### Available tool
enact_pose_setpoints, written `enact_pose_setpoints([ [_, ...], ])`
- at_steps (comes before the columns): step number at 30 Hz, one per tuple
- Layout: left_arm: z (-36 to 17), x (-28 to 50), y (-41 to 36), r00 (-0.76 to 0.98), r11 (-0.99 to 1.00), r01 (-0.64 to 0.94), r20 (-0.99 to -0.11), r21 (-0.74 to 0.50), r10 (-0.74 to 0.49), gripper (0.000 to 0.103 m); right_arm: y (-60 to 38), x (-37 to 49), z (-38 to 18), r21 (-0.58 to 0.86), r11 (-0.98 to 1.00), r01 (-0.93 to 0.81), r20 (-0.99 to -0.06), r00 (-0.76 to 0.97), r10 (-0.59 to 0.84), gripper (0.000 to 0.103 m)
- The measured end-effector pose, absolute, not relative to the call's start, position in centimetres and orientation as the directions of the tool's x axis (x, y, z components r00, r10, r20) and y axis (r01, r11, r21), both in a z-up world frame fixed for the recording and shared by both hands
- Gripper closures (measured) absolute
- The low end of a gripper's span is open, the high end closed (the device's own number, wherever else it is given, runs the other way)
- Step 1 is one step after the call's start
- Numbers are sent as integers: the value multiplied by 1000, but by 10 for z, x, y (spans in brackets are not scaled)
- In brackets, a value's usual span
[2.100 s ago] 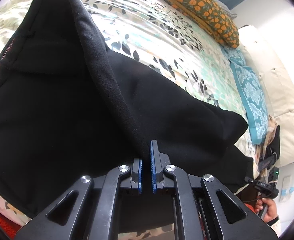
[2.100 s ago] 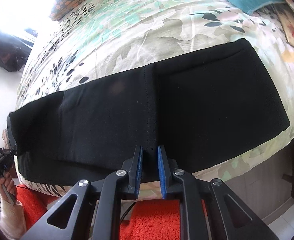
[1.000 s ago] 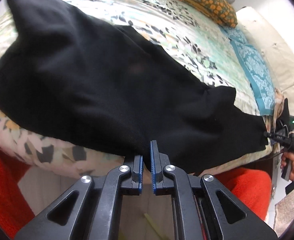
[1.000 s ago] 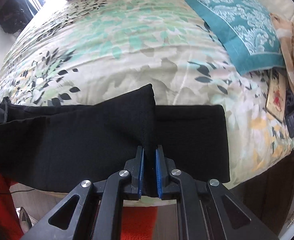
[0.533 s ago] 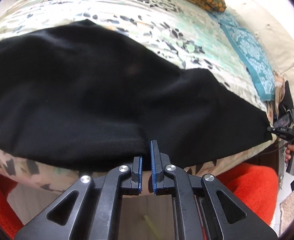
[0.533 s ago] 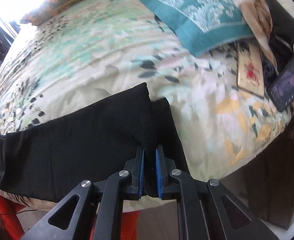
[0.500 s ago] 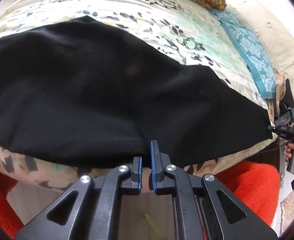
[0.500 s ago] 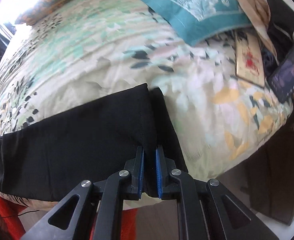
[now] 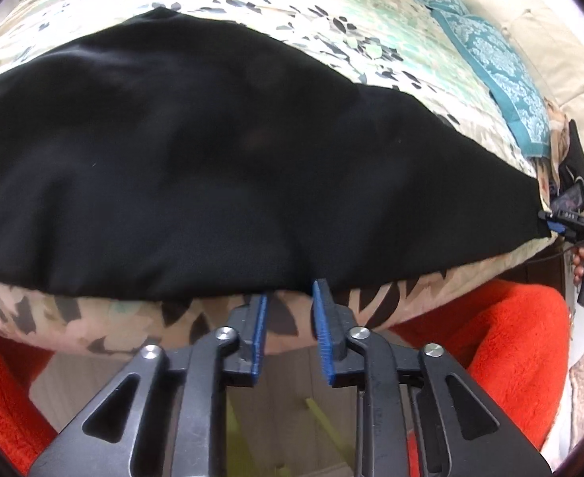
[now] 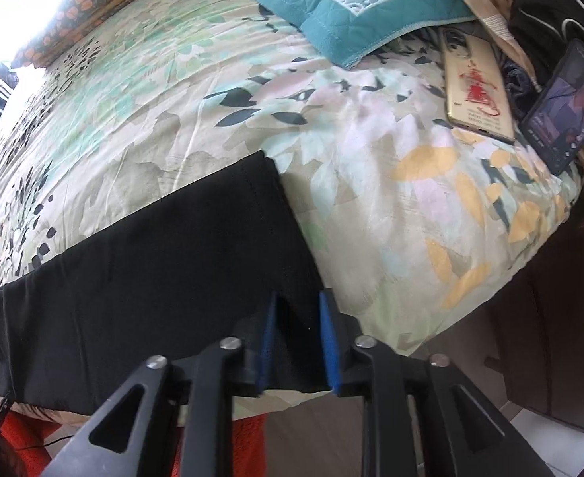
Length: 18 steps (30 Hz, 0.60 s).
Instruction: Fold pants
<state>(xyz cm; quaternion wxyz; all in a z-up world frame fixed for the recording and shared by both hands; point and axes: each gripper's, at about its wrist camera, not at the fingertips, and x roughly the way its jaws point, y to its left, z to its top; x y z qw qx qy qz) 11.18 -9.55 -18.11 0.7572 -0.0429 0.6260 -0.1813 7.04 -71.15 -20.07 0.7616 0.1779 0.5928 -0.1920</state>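
Observation:
Black pants (image 9: 212,167) lie folded lengthwise along the near edge of a floral bed (image 9: 331,20). My left gripper (image 9: 290,298) is open, its blue pads just below the pants' near edge, holding nothing. In the right wrist view the leg end of the pants (image 10: 152,270) lies flat on the bed. My right gripper (image 10: 298,310) is open, with the near corner of the leg end lying loosely between its pads. The right gripper also shows at the pants' far right corner in the left wrist view (image 9: 570,226).
A teal pillow (image 10: 339,0) and an orange patterned pillow (image 10: 93,4) lie on the bed. A gold phone (image 10: 477,87) and a dark phone (image 10: 562,107) lie at the right edge. Orange fabric (image 9: 511,338) is below the bed edge. A dark wooden bed frame (image 10: 550,338) is at the right.
Both grippers carried one half of the pants over the other toward the near bed edge, laid it flat, and have opened and let go of the fabric.

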Motion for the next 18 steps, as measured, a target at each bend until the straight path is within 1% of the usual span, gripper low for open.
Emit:
enact_pose_setpoints([
  [1, -177, 104, -88, 144, 931, 224, -935, -288, -324, 67, -713, 67, -197, 29, 858, 513, -969, 226, -103, 47],
  [3, -165, 92, -70, 153, 926, 221, -927, -307, -344, 67, -712, 61, -184, -4, 852, 523, -957, 246, -156, 47],
  [5, -149, 90, -50, 211, 928, 209, -913, -307, -350, 65, -701, 56, -167, -26, 858, 512, -938, 284, -198, 47],
  [6, -142, 95, -40, 256, 934, 198, -904, -297, -341, 60, -691, 55, -158, -20, 865, 502, -929, 310, -202, 47],
  [7, -137, 103, -30, 301, 941, 188, -895, -282, -329, 51, -678, 57, -150, 0, 874, 486, -923, 336, -186, 46],
  [8, -133, 114, -20, 345, 950, 174, -887, -261, -307, 49, -663, 59, -145, 30, 887, 461, -919, 361, -157, 45],
  [10, -134, 138, -3, 414, 964, 147, -871, -221, -263, 49, -620, 70, -138, 94, 916, 390, -911, 405, -78, 43],
  [11, -139, 152, 2, 435, 972, 148, -870, -183, -230, 49, -594, 78, -138, 127, 930, 345, -908, 418, -32, 42],
  [12, -146, 164, 6, 449, 980, 149, -874, -130, -184, 51, -565, 86, -140, 159, 944, 290, -905, 424, 22, 40],
  [14, -163, 186, 15, 461, 989, 145, -882, -31, -95, 59, -503, 106, -150, 205, 964, 170, -905, 408, 121, 39],
  [15, -172, 196, 22, 457, 991, 130, -888, 11, -50, 66, -472, 114, -156, 219, 969, 113, -903, 400, 157, 39],
  [17, -187, 213, 42, 454, 992, 55, -888, 113, 76, 72, -416, 129, -177, 226, 974, 4, -907, 365, 209, 39],
  [18, -191, 219, 53, 466, 989, 12, -876, 144, 122, 81, -394, 135, -192, 200, 979, -36, -920, 336, 201, 39],
])
